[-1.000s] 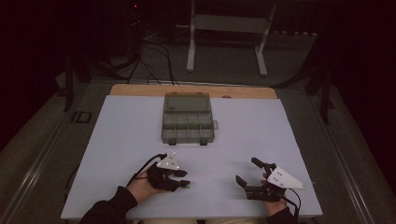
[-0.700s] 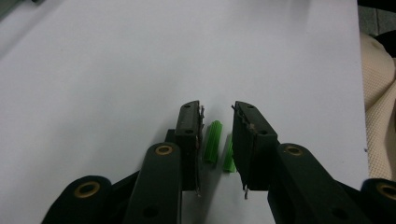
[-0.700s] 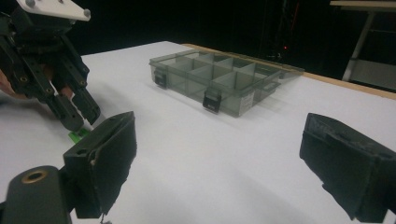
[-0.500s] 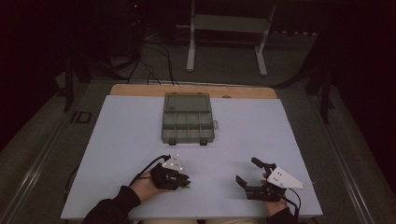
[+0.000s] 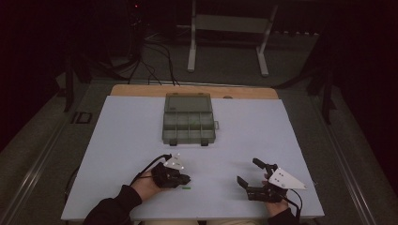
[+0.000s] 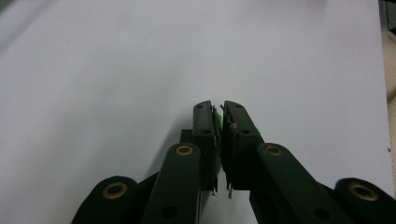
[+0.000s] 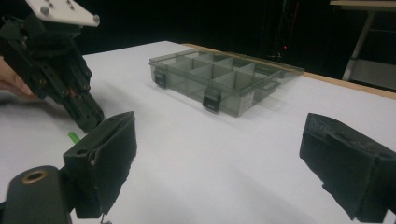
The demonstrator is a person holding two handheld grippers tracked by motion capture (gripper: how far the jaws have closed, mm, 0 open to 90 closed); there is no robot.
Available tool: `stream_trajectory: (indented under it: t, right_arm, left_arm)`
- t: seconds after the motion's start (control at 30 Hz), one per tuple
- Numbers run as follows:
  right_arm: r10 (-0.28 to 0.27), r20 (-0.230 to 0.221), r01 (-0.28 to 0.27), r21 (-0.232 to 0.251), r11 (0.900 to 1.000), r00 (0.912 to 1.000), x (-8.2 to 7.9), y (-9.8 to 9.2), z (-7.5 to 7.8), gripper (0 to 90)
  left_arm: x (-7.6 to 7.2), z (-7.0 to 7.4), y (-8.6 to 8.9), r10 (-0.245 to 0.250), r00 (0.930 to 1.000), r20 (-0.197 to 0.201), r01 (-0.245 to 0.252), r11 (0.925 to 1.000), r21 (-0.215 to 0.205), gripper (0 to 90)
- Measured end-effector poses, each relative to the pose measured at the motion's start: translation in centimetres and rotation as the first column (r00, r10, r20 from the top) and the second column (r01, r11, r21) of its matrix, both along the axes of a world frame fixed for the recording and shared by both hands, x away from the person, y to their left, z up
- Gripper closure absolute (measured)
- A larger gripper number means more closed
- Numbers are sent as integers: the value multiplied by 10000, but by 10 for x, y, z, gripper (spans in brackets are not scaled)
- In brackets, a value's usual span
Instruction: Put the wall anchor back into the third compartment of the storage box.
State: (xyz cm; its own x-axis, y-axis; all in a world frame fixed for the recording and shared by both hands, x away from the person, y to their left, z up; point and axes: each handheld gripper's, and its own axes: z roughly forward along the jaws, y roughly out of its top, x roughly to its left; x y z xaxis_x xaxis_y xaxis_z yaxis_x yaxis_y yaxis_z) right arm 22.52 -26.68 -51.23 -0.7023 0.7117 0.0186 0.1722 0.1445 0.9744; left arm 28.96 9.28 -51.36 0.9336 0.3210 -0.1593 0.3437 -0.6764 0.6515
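Observation:
My left gripper points down at the white table top, near the front left. Its jaws have just been closing and now stand together in the left gripper view, with a sliver of a small green piece pinched between the pads. The same green piece pokes out at the tip of the left gripper, against the table. My right gripper rests at the front right, open wide with nothing between its jaws. A grey compartment box sits open at the middle back.
The white table top stretches broadly around the box and between the hands. A wooden strip runs along its far edge. Beyond it stands a metal table frame on a dark floor with cables.
The left gripper's jaws have drawn together and the hand has shifted slightly. The right gripper has stayed where it was.

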Motion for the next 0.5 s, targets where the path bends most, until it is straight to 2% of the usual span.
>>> stream_trajectory:
  t: [0.1,0.5]
  right_arm:
    - [18,-3,-18,-9,10000,10000,0,0,0,110]
    - [35,21,-35,8,10000,10000,0,1,0,110]
  left_arm:
    - [2,7,2,160,9999,5,-160,9996,-221,832]
    - [14,33,8,520,9980,365,-499,9972,-555,833]
